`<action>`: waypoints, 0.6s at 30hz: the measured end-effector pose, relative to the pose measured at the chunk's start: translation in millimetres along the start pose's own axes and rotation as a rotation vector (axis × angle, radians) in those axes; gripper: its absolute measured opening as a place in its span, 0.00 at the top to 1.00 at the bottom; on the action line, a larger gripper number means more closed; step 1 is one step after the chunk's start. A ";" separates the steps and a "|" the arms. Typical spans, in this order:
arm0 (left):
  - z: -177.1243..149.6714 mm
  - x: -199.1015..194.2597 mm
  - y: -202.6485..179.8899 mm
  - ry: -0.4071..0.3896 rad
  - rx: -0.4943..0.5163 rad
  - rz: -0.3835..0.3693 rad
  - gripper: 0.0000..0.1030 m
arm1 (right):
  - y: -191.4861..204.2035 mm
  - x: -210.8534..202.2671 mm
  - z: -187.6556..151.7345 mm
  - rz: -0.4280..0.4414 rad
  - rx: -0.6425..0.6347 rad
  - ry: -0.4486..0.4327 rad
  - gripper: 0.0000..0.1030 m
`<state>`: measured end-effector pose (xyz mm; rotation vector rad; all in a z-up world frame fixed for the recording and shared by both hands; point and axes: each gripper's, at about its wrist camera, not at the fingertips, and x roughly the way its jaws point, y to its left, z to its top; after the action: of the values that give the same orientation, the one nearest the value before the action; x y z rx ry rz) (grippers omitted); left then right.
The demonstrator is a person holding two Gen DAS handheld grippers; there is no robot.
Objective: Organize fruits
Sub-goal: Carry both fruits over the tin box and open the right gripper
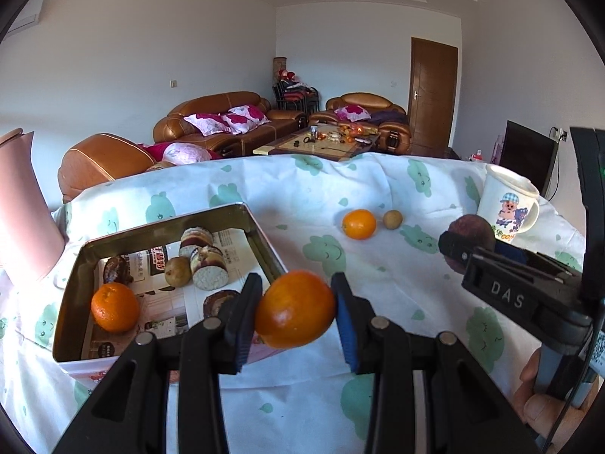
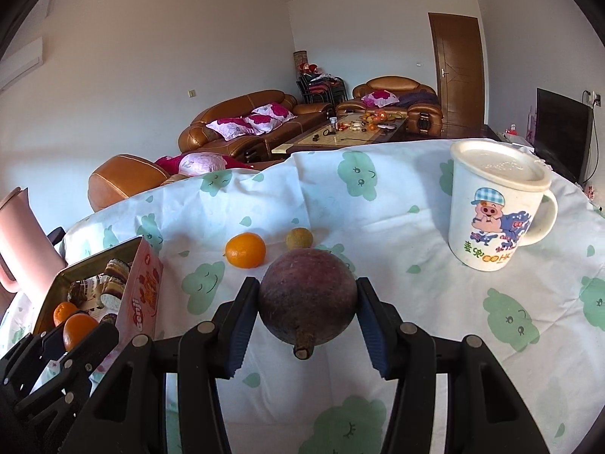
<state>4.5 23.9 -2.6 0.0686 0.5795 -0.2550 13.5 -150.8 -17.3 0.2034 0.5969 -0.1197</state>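
My left gripper (image 1: 297,310) is shut on an orange tangerine (image 1: 295,308), held just right of the metal tin (image 1: 70,295). The tin holds another tangerine (image 1: 114,307), a small brown fruit (image 1: 177,271), dark purple fruits and cake rolls (image 1: 208,265). My right gripper (image 2: 308,316) is shut on a dark purple mangosteen (image 2: 308,295), held above the cloth. It also shows in the left wrist view (image 1: 470,240). A loose tangerine (image 2: 245,250) and a small brown longan (image 2: 299,238) lie on the cloth beyond it.
A lidded white cartoon mug (image 2: 491,208) stands at the right of the table. A pink jug (image 1: 22,208) stands at the far left. The table has a white cloth with green prints (image 2: 378,227). Sofas and a coffee table lie beyond.
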 end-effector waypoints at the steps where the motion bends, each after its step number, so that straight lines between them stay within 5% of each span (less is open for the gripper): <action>1: 1.4 -2.8 3.8 -0.011 -0.001 0.004 0.62 | 2.1 -3.0 -2.2 0.004 -0.004 -0.001 0.48; 18: 22.8 -13.6 105.0 -0.087 -0.112 0.177 0.62 | 115.3 -24.0 -1.0 0.203 -0.114 -0.059 0.48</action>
<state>32.7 125.2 23.2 0.0005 0.4965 -0.0528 12.9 -37.2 13.5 0.1479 0.5201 0.1041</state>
